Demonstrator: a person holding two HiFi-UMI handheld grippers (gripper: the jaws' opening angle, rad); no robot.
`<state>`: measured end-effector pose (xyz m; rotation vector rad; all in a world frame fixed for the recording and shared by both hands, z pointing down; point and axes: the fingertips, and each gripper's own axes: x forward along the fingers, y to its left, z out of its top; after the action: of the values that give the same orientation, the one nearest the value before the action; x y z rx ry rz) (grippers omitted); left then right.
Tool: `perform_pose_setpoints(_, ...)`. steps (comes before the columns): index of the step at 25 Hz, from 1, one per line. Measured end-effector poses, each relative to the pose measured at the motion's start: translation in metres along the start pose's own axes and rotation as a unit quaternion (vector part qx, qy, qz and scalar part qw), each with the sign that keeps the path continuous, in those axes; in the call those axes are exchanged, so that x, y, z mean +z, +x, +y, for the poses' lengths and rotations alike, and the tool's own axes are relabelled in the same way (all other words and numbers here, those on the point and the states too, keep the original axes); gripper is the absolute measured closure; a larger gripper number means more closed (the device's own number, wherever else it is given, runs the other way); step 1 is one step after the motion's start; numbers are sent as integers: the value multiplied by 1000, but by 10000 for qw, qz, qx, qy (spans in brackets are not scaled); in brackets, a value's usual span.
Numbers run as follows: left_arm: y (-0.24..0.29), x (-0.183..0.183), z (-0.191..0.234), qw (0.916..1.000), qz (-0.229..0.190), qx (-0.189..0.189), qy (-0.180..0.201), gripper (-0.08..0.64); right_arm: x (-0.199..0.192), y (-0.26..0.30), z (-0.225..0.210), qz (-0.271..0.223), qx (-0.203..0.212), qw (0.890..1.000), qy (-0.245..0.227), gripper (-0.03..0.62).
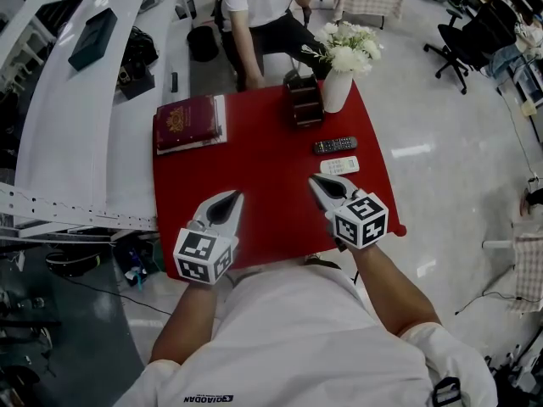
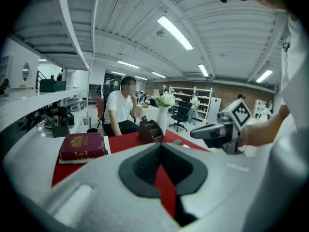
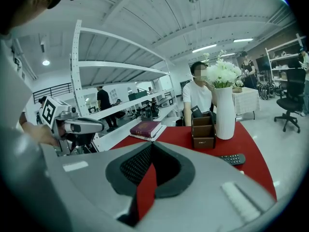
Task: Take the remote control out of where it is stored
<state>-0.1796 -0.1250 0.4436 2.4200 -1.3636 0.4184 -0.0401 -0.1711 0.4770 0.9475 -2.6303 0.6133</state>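
red table [image 1: 263, 189] with a black remote [image 1: 335, 145] on glossy pale floor [image 1: 441, 100].

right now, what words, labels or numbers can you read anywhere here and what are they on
Nothing reads for certain.
Red book: gold crest and print, too small.
Brown desk organizer: small front label, blurred.
Black remote control: button marks too small.
Shirt print: upside down, unclear.

Red book [image 1: 188, 124], flower vase [image 1: 336, 91], seated person [image 1: 259, 11]
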Motion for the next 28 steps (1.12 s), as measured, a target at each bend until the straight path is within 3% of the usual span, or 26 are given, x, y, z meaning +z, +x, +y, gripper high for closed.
perform_pose_setpoints(3,-1,2,-1,9998,-120,-60,-149,560,0,-1,-2,13,-13,10000,8,588)
perform_pose_setpoints(18,3,-3,7,9999,-77,66,-112,558,20,15,-31,-88,-299,9994,-175,588)
perform_pose_setpoints(28,4,-9,18,9998,12,197,-79,558,75,62,-69,-214,-709,9935,-862,558)
